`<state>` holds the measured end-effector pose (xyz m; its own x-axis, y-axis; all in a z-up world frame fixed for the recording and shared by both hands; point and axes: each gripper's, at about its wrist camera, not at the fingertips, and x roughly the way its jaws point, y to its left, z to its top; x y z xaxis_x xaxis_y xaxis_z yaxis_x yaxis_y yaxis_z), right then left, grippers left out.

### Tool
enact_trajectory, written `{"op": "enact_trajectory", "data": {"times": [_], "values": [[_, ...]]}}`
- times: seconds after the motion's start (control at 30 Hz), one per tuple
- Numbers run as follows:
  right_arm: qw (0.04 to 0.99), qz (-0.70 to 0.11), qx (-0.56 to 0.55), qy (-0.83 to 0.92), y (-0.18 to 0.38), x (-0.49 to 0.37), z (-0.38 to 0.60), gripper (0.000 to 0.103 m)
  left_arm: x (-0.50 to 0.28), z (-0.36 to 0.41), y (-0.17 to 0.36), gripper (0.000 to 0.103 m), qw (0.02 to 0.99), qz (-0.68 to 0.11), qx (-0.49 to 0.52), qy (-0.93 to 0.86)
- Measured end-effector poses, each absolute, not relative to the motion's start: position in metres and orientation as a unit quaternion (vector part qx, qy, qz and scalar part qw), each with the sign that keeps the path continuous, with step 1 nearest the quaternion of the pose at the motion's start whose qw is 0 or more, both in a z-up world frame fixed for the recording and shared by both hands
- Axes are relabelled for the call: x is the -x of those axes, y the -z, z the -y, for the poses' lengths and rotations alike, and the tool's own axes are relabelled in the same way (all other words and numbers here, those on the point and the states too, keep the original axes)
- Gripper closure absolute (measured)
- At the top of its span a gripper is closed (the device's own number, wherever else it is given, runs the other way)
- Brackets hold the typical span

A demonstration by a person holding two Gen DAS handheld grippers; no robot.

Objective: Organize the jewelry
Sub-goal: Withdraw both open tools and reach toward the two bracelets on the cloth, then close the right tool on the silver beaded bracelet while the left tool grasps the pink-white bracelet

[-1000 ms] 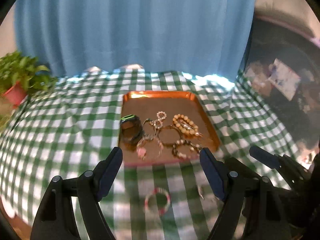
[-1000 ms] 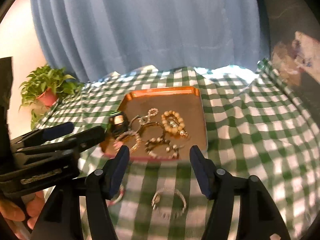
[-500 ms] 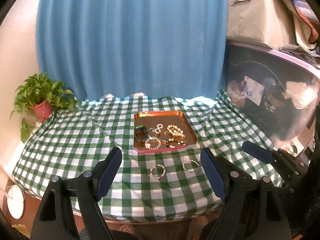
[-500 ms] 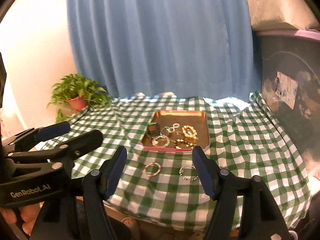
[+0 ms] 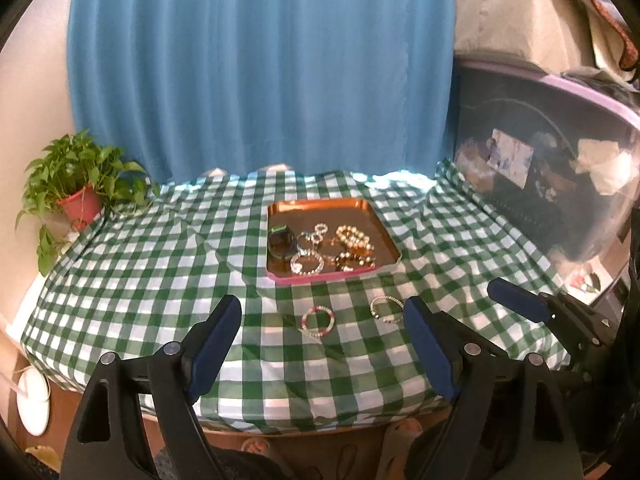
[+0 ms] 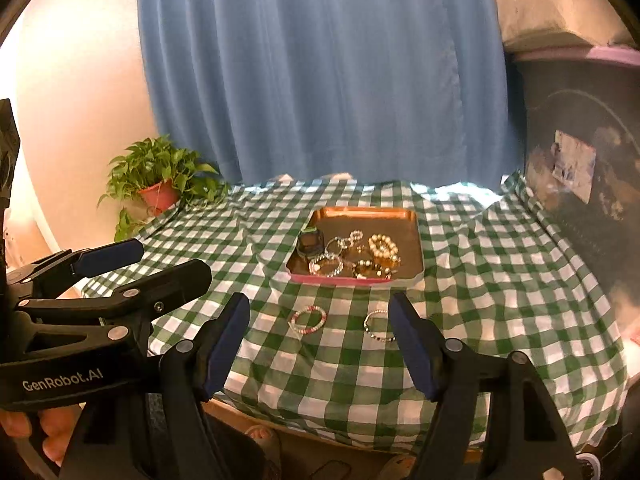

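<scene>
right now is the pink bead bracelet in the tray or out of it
Out. The pink bead bracelet lies flat on the checked cloth, just in front of the tray, apart from its near edge.

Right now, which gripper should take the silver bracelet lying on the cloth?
Probably the right gripper: open and empty, and the silver bracelet lies just inside its right finger, while the pink bracelet sits nearer the left gripper. Both are pulled well back.

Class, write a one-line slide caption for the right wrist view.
Open right gripper above two bracelets on checked cloth, before a jewelry-filled copper tray.
</scene>
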<state>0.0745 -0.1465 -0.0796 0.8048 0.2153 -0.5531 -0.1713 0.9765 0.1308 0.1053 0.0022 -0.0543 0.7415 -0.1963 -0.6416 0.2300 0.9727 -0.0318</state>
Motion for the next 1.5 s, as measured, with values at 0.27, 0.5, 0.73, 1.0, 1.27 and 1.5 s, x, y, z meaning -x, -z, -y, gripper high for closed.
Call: {"op": "enact_trajectory", "data": {"times": [0.27, 0.5, 0.73, 1.0, 1.27, 1.5], "values": [[0.938, -0.323, -0.042, -0.119, 0.128, -0.110, 0.151, 0.035, -0.151, -0.012, 0.112, 0.020, 0.920, -0.377, -0.010, 0.110], [0.928, -0.357, -0.051, -0.094, 0.180, -0.154, 0.180, 0.053, -0.195, -0.030, 0.175, 0.030, 0.902, -0.422, 0.005, 0.092], [0.917, -0.385, -0.067, -0.077, 0.214, -0.180, 0.200, 0.065, -0.220, -0.022, 0.213, 0.037, 0.891, -0.442, -0.004, 0.104], [0.916, -0.389, -0.044, -0.087, 0.230, -0.196, 0.199, 0.072, -0.239, -0.012, 0.237, 0.042, 0.882, -0.452, -0.019, 0.129], [0.913, -0.402, -0.018, -0.074, 0.245, -0.214, 0.202, 0.077, -0.259, -0.003, 0.259, 0.049, 0.877, -0.459, -0.056, 0.132], [0.908, -0.411, 0.027, -0.078, 0.256, -0.222, 0.194, 0.089, -0.262, 0.004, 0.260, 0.079, 0.877, -0.447, -0.066, 0.163]]}}
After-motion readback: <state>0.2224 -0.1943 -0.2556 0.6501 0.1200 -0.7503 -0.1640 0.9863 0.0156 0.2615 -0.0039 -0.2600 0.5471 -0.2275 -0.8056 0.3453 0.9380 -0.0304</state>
